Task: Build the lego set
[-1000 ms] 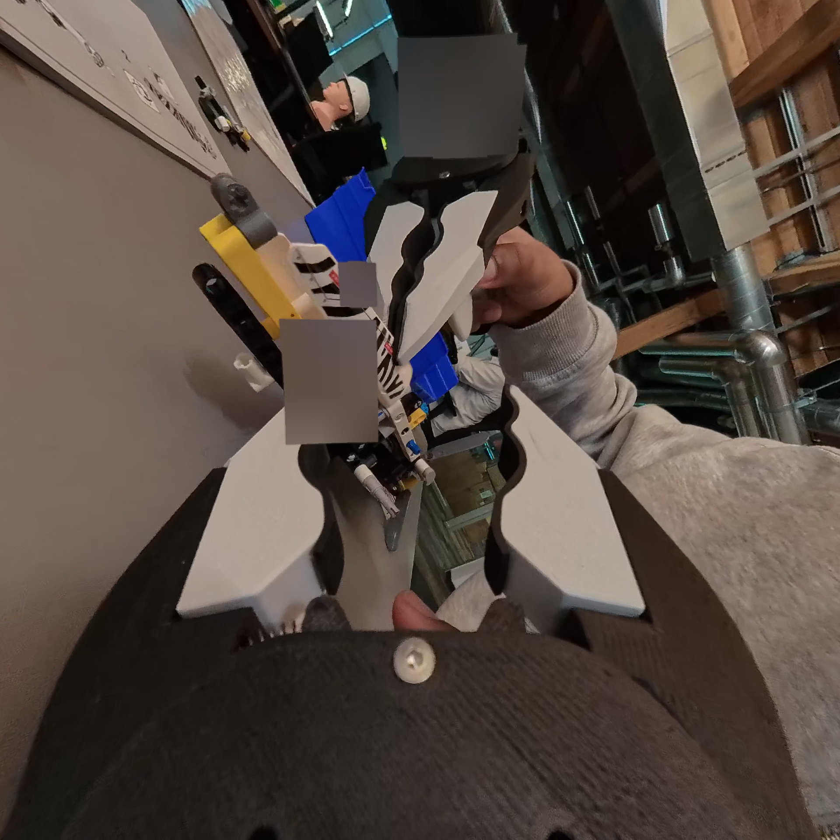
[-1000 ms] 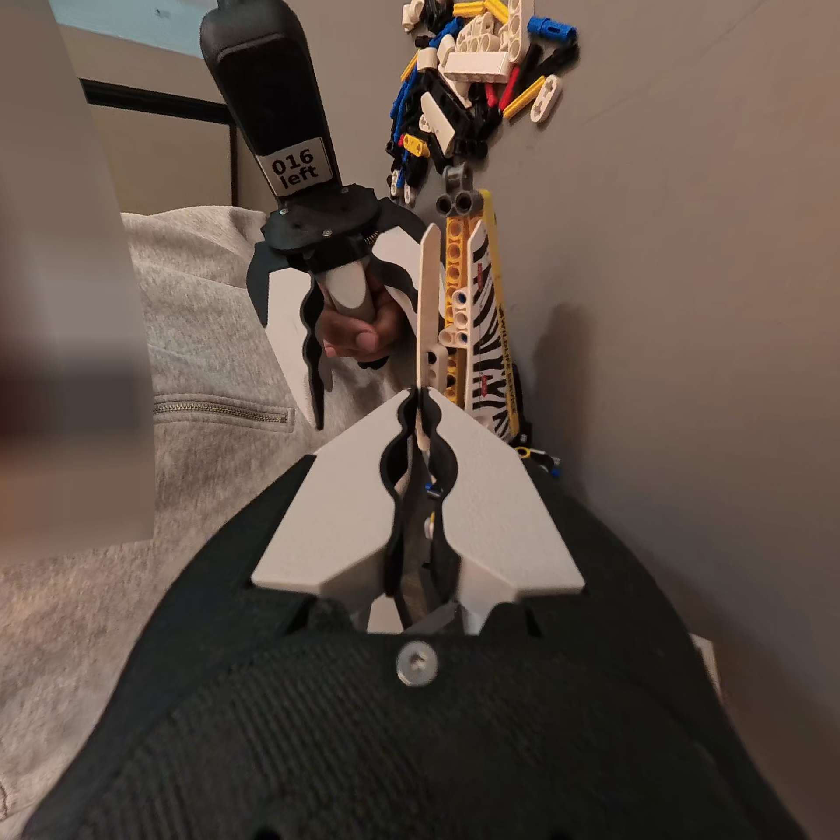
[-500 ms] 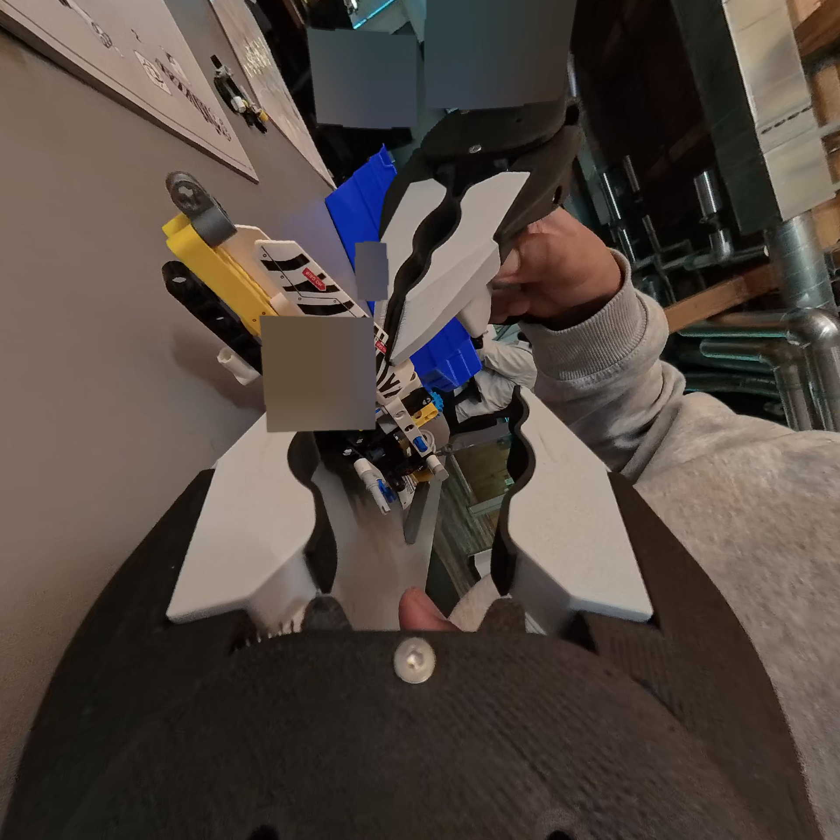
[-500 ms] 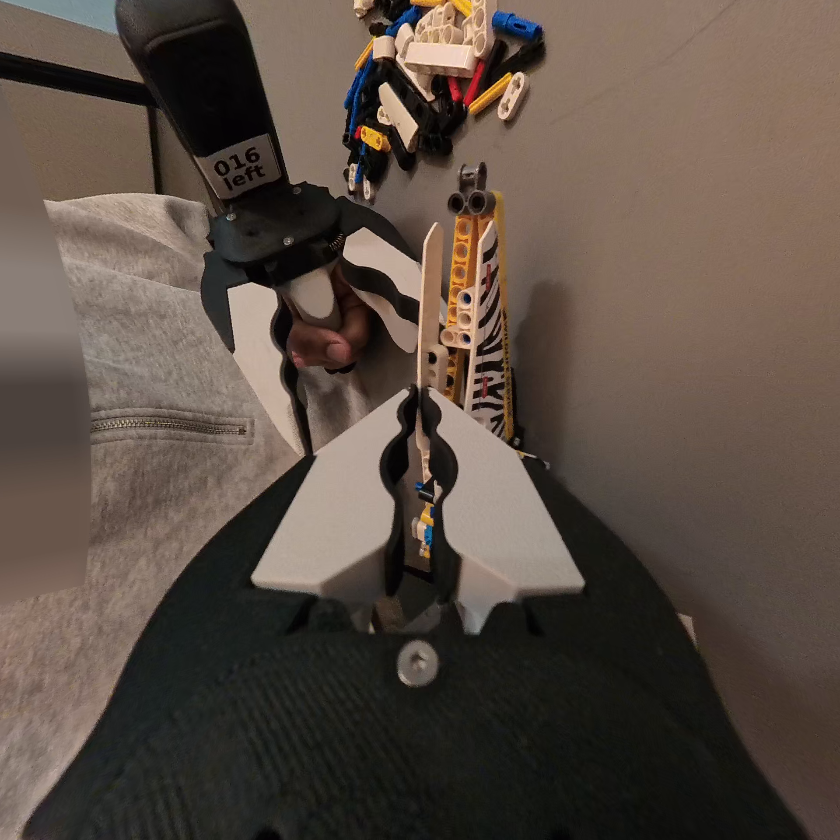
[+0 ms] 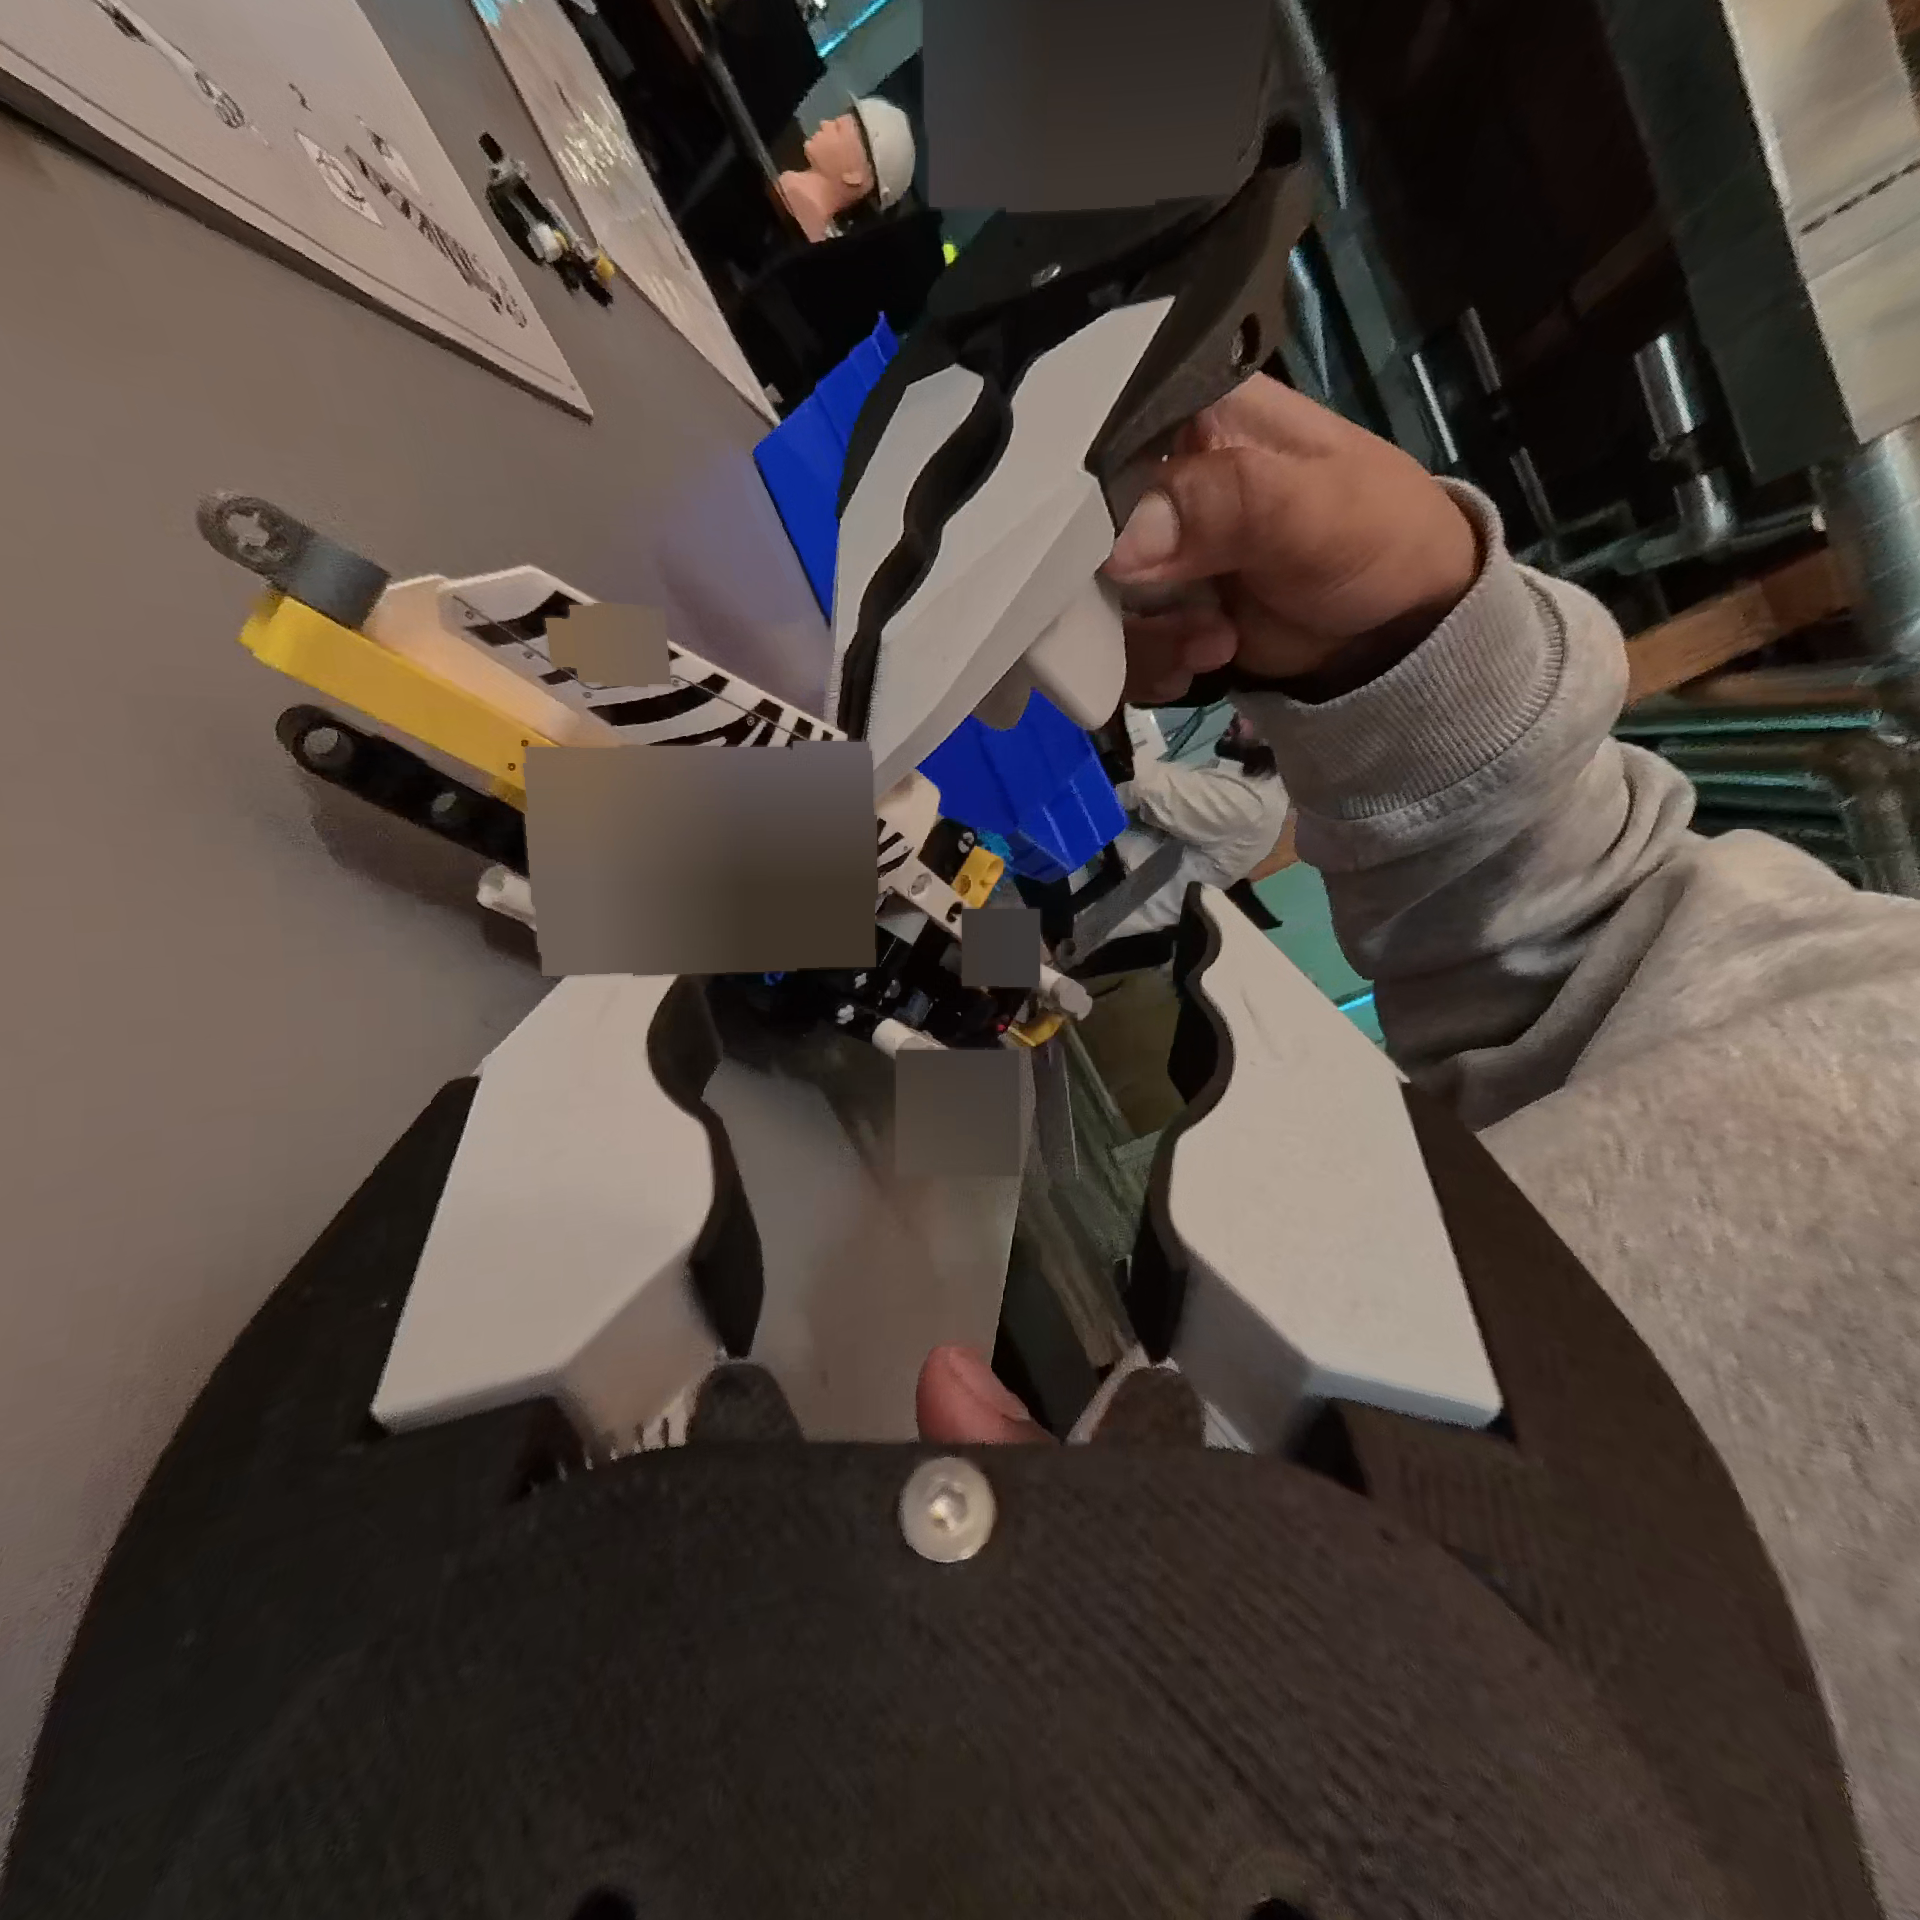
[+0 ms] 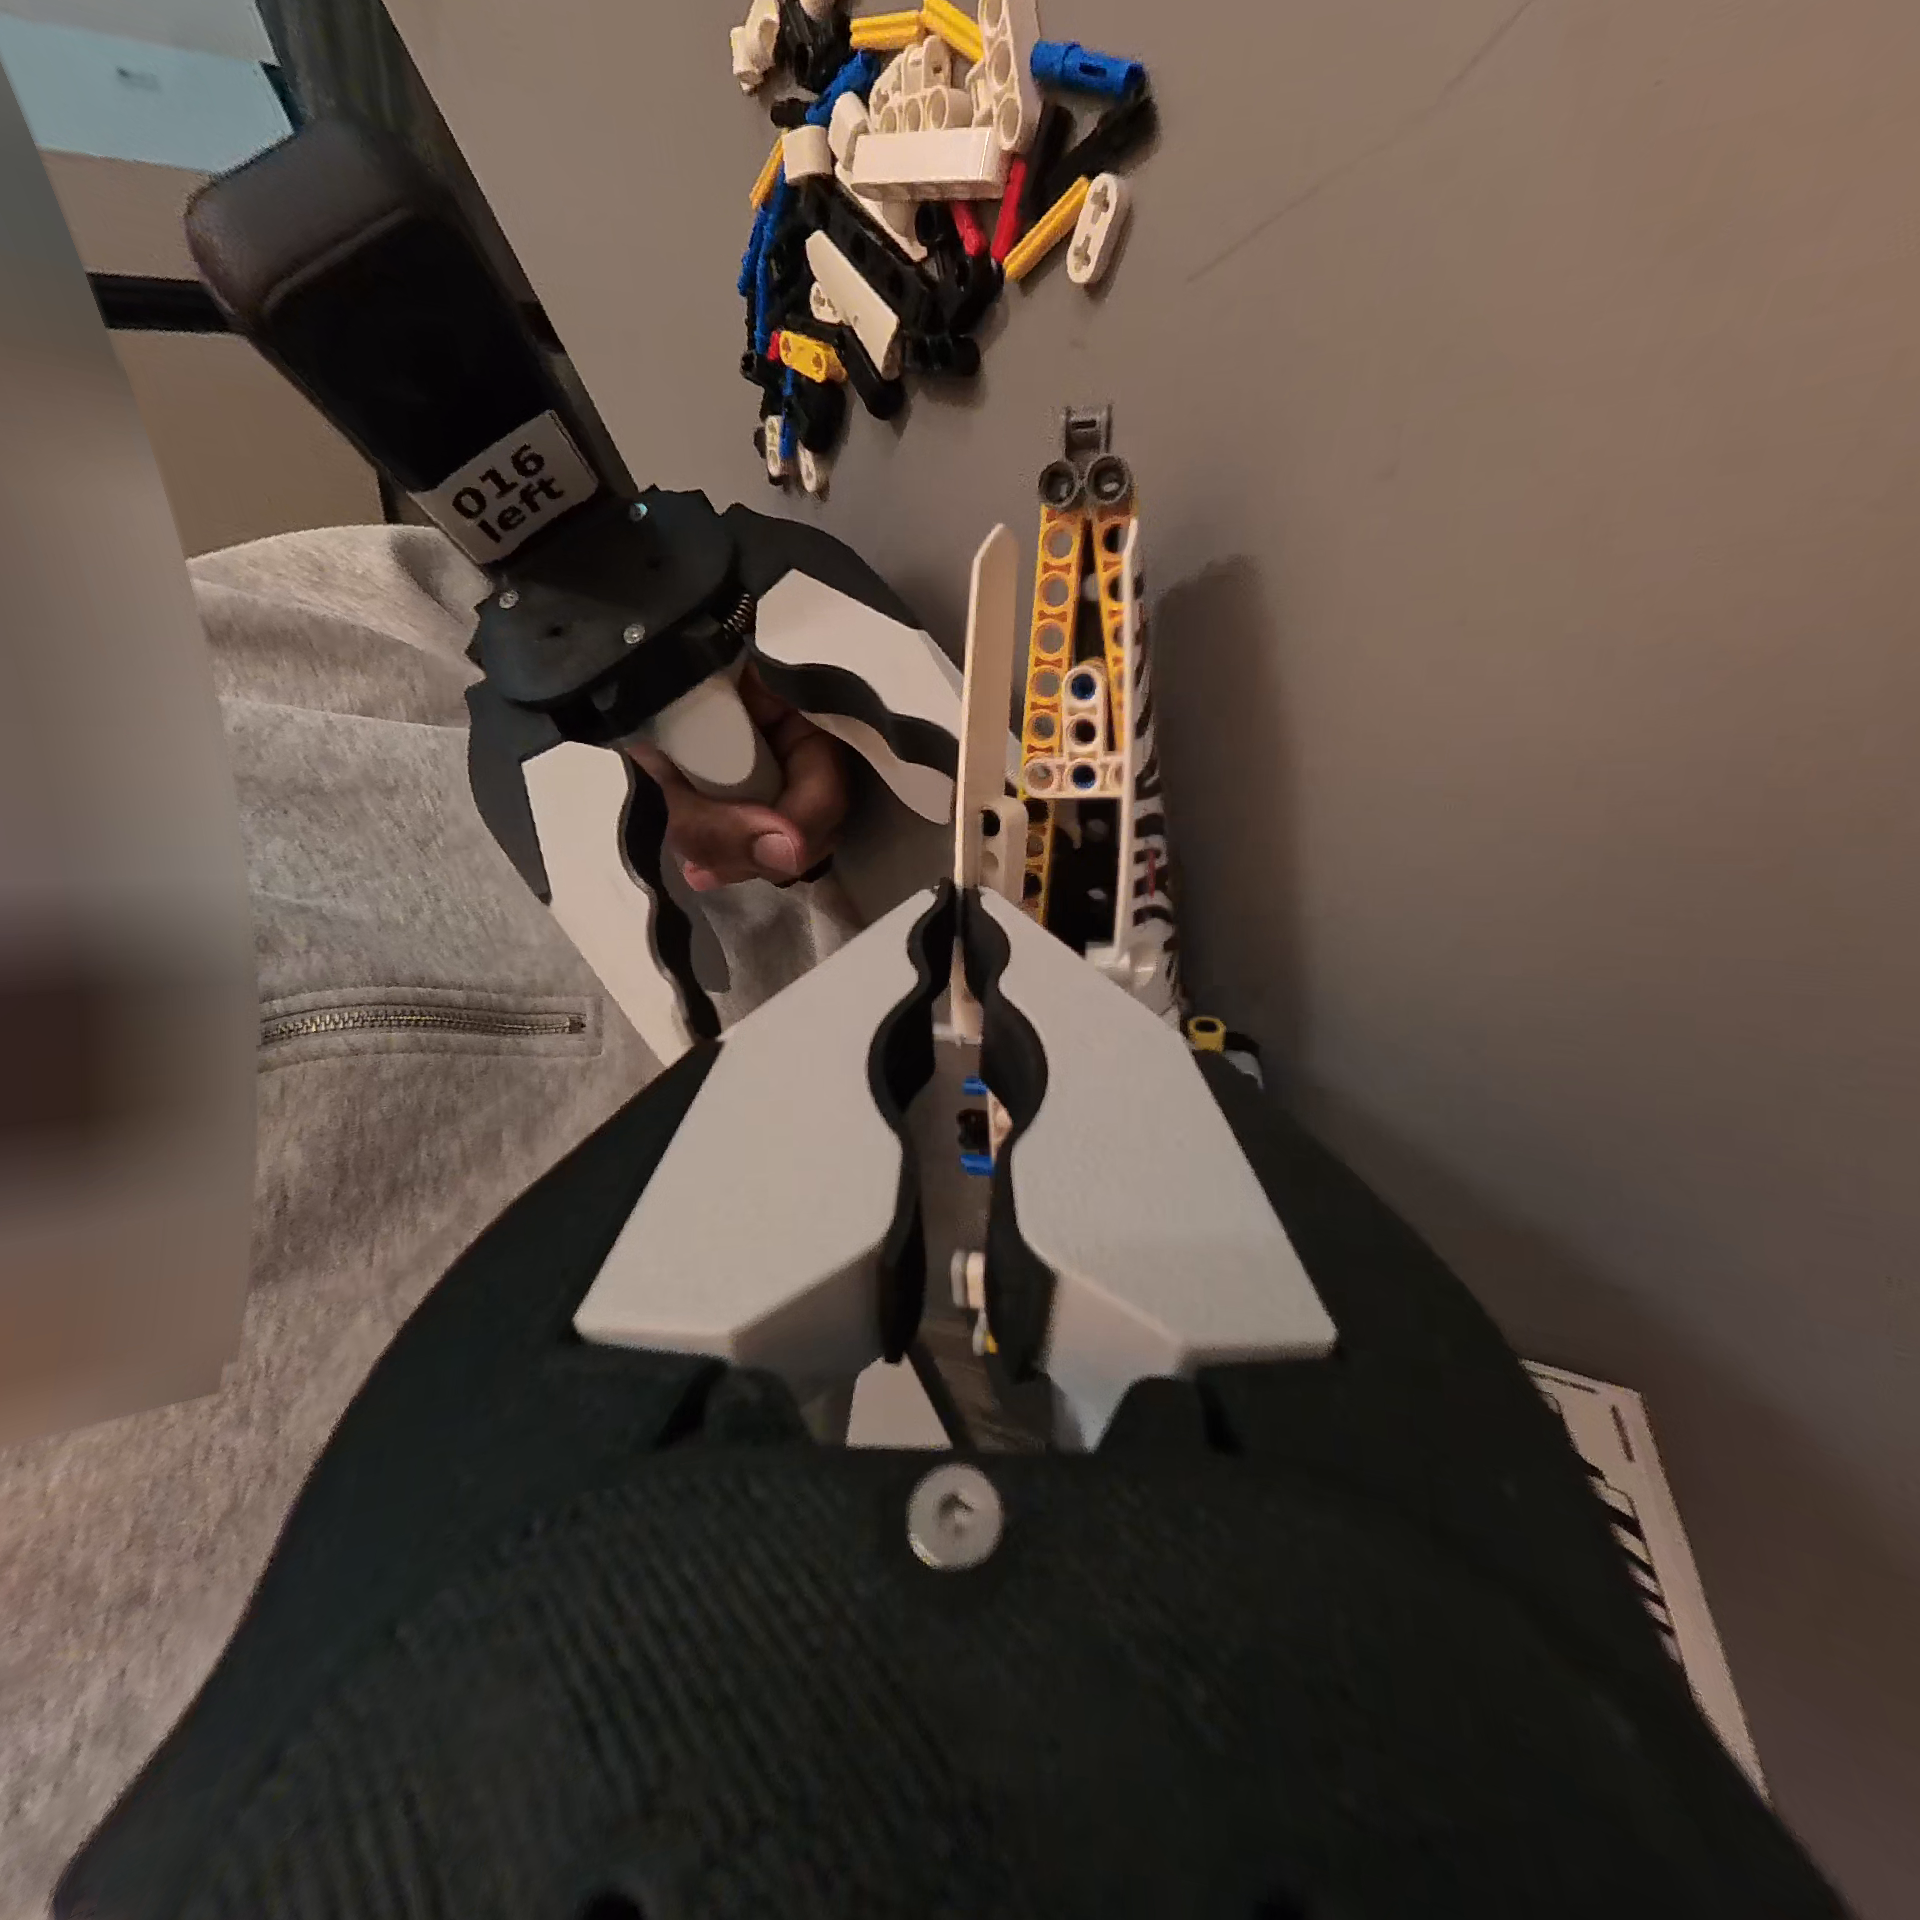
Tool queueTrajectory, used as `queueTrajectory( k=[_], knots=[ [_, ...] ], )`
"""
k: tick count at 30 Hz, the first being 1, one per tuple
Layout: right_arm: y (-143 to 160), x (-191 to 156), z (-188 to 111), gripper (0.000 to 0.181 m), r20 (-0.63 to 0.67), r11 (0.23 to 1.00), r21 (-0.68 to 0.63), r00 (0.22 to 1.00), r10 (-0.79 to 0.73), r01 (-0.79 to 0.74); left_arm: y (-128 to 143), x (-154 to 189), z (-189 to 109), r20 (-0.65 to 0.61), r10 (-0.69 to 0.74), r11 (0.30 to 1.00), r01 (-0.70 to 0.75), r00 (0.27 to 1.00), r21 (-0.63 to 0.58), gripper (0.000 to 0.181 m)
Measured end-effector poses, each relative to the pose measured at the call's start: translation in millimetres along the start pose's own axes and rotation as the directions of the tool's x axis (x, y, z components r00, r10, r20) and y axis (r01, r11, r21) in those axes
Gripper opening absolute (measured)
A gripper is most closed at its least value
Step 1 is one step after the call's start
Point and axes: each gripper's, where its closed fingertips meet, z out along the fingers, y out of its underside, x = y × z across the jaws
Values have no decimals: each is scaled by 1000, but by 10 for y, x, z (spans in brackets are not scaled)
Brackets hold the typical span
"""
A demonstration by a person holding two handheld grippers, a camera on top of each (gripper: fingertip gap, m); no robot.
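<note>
The right claw (image 6: 961, 904) is pressed together on the thin white panel (image 6: 985, 675) of the lego model (image 6: 1091, 727), pinching it near its lower end so the panel's pointed tip rises straight past the fingertips. Small blue, black and white pins show in the narrow slit between its fingers. The model is a long build of yellow holed beams with a zebra-striped white side panel and a pair of grey connectors at its far end; it lies against the grey surface (image 6: 1558, 727).

Just to the left, the left claw (image 6: 821, 831) stands wide apart and grips nothing, one white finger close beside the white panel, whether touching I cannot tell. A hand (image 6: 748, 821) wraps its handle, and a white sticker with black printed characters sits on the black body above. In its own view, the left claw (image 5: 935, 1049) gapes toward the model's dark underside, with the right claw (image 5: 883, 769) clamped at the striped panel beyond.

Farther up the surface lies a loose heap of lego pieces (image 6: 925, 208): white, black, yellow, blue and red beams and pins. A printed sheet (image 5: 312, 197) lies flat on the surface past the model; its marks are too small to read. Another sheet's corner (image 6: 1600, 1507) shows at the right edge. A grey sweatshirt sleeve (image 5: 1507, 831) fills the side.
</note>
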Motion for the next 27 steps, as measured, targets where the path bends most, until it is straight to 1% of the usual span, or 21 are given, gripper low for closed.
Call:
queueTrajectory(
  k=[3, 6, 10, 15, 21, 24, 27],
  knots=[
    [35, -31, 15, 0, 38, 1000, -25, 999, 17, -16, -34, -3, -15, -4, -12, 1000, 12, 1000, 19, 88],
    [63, -51, 49, 0, 107, 998, -39, 993, 50, -46, -39, -5, -19, -11, -26, 999, 26, 1000, 20, 90],
    [42, -20, 39, 0, 137, 998, -19, 989, 59, -57, -46, -15, -17, -9, -33, 999, 33, 999, 21, 92],
    [31, -1, 36, 0, 177, 994, -36, 978, 109, -104, -37, -27, -6, 6, -21, 1000, 21, 1000, 17, 93],
    [24, 7, 69, 0, 114, 991, -82, 987, 115, -106, -15, -32, 3, 24, 3, 1000, -4, 1000, 10, 99],
    [14, 9, 75, 0, 87, 990, -83, 989, 117, -110, -16, -37, 2, 30, 7, 1000, -8, 1000, 13, 100],
    [23, 6, 79, 0, 32, 991, -85, 994, 102, -98, -8, -32, 5, 29, 14, 1000, -15, 999, 7, 100]
  ],
)
